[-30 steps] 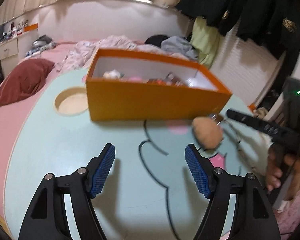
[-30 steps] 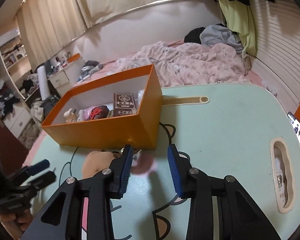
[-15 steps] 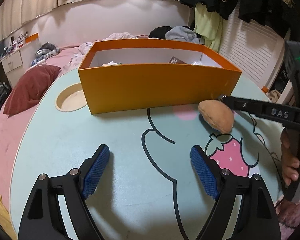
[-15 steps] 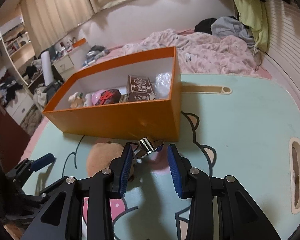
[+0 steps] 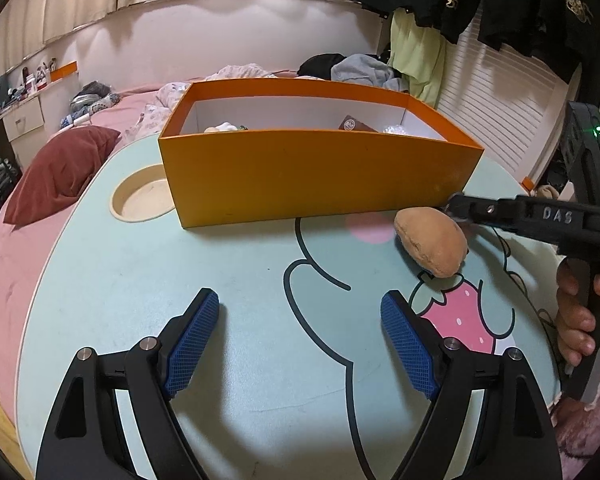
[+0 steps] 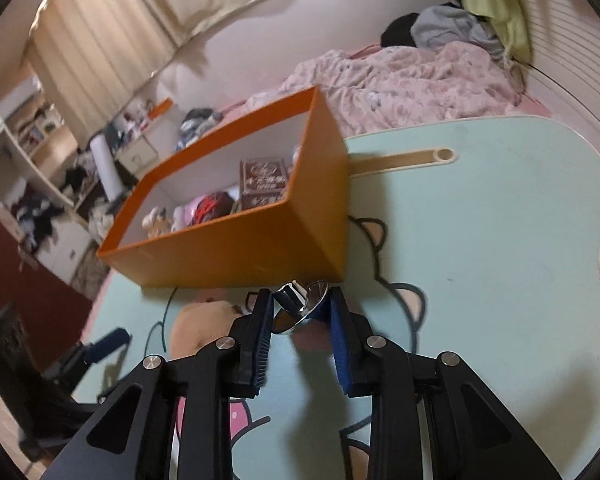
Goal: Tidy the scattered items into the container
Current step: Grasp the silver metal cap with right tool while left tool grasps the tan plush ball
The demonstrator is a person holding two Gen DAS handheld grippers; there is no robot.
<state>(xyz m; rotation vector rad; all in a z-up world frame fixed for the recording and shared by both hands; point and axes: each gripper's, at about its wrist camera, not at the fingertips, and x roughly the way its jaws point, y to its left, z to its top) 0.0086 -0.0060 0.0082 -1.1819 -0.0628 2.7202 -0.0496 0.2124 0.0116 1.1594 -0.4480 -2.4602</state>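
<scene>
Right gripper (image 6: 298, 312) has its blue pads closing on a small shiny metal object (image 6: 300, 304), apparently a clip or ring fitting, though the blur leaves its kind uncertain. It sits between the fingertips at the foot of the orange box (image 6: 236, 248), just off the near right corner. The box opening lies up and to the left of the tool, so the piece has to rise over the near wall before it goes in. Just to the left, the tan plush toy (image 5: 432, 244) lies on the mint table (image 5: 140, 280), long axis slanting toward the box, closer to this hand than to the other. Left gripper (image 5: 300, 320) hangs wide apart over bare tabletop, holding nothing. Compared with a second ago, the right pads have drawn in around the metal piece, and the left jaws stand a little wider
</scene>
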